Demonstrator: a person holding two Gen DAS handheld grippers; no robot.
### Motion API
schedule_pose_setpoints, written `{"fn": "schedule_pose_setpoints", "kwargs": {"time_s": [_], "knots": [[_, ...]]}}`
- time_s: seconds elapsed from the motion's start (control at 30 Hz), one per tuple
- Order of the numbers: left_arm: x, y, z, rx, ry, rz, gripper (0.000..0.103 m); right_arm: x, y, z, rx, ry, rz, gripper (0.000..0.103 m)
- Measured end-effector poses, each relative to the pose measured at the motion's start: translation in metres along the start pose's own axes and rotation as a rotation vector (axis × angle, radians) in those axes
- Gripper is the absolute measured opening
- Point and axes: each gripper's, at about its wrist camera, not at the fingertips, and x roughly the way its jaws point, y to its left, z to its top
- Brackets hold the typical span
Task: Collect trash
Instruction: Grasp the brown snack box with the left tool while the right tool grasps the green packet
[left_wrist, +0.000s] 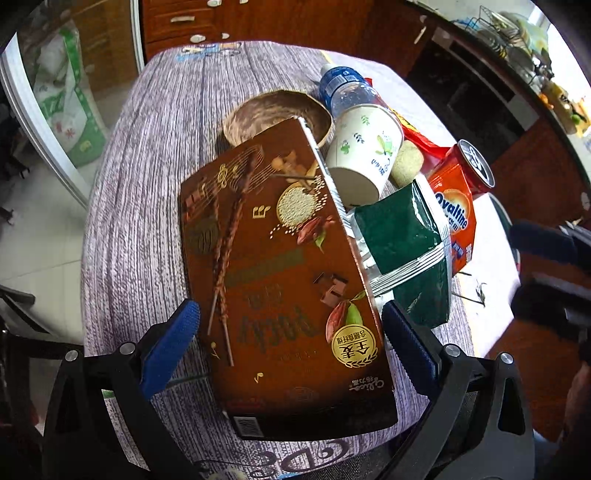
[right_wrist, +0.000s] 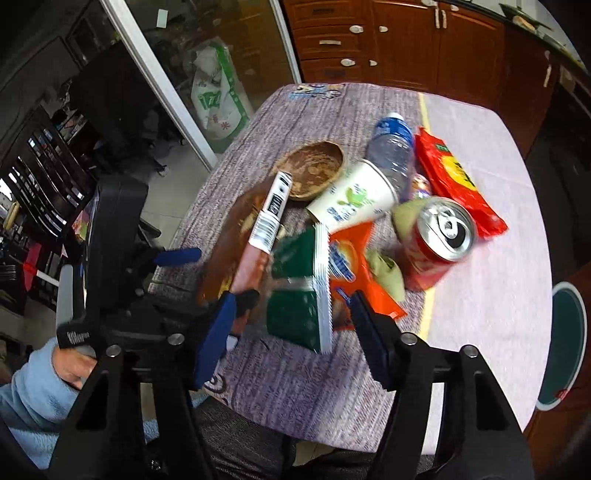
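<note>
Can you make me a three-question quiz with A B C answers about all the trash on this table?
1. Where is the paper cup?
A. standing on the floor
B. lying on its side by the water bottle
C. inside the wooden bowl

2. What colour is the soda can?
A. red
B. blue
C. black

3. How is the left gripper?
A. shut tight on the can
B. out of sight
C. open, one finger on each side of the brown box

Answers:
1 B, its round bottom faces the camera beside the bottle.
2 A, red sides, silver top.
3 C, gaps show between both blue pads and the box.
</note>
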Motion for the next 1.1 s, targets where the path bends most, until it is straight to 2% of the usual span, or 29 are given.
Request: {"fn": "schedule_pose_setpoints", "kwargs": {"time_s": [0.1, 0.27, 0.33, 0.53, 0.67, 0.73, 0.9, 0.97, 1.0, 1.1], "knots": [[0.002, 0.009, -0.004, -0.01, 0.001, -0.042, 0.099, 0.017, 0.009, 0.015, 0.005, 0.029, 0.047, 0.047], [0.003, 0.02, -0.01, 0.019, -0.016, -0.114, 0.099, 0.052, 0.015, 0.035, 0.045, 0.08, 0.114, 0.042], [0.002, 0.024, -0.011, 0.024, -0.025, -0.145, 0.099, 0.069, 0.014, 0.042, 0.066, 0.107, 0.131, 0.034], [0.0, 0.036, -0.007, 0.026, -0.029, -0.239, 0.1, 0.103, 0.009, 0.052, 0.125, 0.171, 0.171, 0.034], [0.0, 0.039, -0.002, 0.019, -0.018, -0.26, 0.1, 0.11, 0.019, 0.055, 0.127, 0.191, 0.177, 0.031], [-0.001, 0.042, 0.001, 0.007, -0.004, -0.26, 0.099, 0.105, 0.025, 0.058, 0.149, 0.213, 0.24, 0.026], [-0.014, 0.04, 0.002, 0.029, -0.01, -0.228, 0.099, 0.087, 0.053, 0.066, 0.086, 0.21, 0.269, 0.026], [-0.019, 0.043, 0.003, 0.033, -0.03, -0.187, 0.099, 0.084, 0.059, 0.067, 0.057, 0.203, 0.261, 0.025], [-0.021, 0.044, 0.003, 0.036, -0.037, -0.164, 0.086, 0.082, 0.06, 0.068, 0.053, 0.2, 0.249, 0.025], [-0.033, 0.052, 0.002, 0.038, -0.057, -0.158, 0.07, 0.072, 0.051, 0.067, 0.065, 0.17, 0.211, 0.025]]}}
